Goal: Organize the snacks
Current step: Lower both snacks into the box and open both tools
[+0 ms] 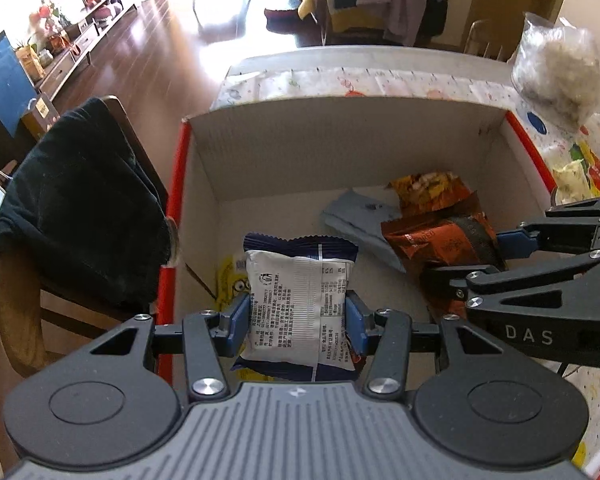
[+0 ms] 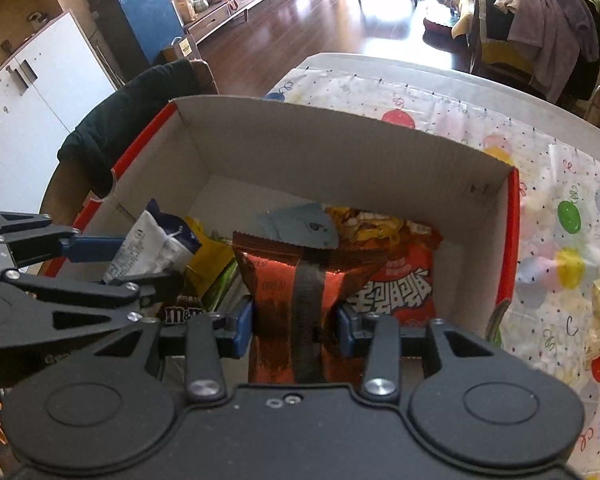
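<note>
a table [image 2: 440, 96] under a glossy cloth printed with balloons and confetti stands in a sunlit room with dark polished wood flooring, a low cabinet along the far wall and a chair [image 1: 80, 216] draped in black cloth just beside it. on the cloth sits an open cardboard box [image 1: 340, 136], red outside, plain grey-white inside. the left gripper [image 1: 296, 320] pinches a crinkly white-and-navy snack packet [image 1: 296, 292] between its blue pads, over the box's near left part. the right gripper [image 2: 296, 326] grips a shiny copper-brown snack packet [image 2: 296, 280] with a dark seam, also over the box. beneath lie a flat pale blue sachet [image 1: 360, 216], an orange-red bag [image 2: 400, 280] and a yellow wrapper [image 1: 232, 280], partly hidden. a brown m&m's pack [image 2: 184, 314] is mostly covered. a clear bag of pale fluff [image 1: 560, 68] stands at the table's edge, cut off.
</note>
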{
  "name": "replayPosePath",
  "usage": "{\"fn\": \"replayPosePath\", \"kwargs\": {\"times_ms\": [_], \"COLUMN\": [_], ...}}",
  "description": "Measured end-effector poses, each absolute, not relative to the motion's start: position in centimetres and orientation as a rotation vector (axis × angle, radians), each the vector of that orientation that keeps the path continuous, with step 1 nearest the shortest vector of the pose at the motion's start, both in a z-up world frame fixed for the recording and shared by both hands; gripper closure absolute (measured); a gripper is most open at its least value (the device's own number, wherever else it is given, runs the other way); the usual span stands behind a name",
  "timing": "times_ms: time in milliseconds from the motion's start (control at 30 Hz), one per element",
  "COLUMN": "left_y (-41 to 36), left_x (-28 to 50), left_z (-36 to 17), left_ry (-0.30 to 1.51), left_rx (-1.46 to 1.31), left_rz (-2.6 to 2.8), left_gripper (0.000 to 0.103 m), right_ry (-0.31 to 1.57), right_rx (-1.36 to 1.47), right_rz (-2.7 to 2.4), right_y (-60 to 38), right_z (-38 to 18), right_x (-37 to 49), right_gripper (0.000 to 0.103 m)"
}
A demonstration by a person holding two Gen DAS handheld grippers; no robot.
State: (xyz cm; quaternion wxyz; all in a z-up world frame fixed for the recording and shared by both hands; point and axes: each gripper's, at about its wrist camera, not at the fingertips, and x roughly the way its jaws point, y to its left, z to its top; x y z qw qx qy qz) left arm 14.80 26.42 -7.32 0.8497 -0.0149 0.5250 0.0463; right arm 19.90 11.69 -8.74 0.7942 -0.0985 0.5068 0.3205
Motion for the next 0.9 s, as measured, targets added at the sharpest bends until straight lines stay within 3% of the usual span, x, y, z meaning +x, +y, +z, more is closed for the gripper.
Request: {"fn": "replayPosePath", "kwargs": {"times_ms": [367, 667, 900], "left_y": [26.1, 26.1, 25.3], "left_x": [14.0, 12.8, 11.7], "left_z": [-7.3, -5.9, -4.1], "left_ry": [1.104, 1.075, 1.031], "left_rx": [-0.04, -0.083, -0.102], "left_rz": [0.092, 0.087, 0.082], "left_gripper": [0.054, 0.045, 0.039], "right_ry": [1.086, 1.043, 1.003], "right_rx": [-0.225, -0.179, -0.147], "right_rz": [0.711, 0.742, 0.766], "right_y": [11.5, 9.8, 8.3], "right_z": [-8.4, -6.4, -4.5], "right_x": [19.2, 18.0, 16.6], "right_gripper": [0.054, 0.041, 0.04]}}
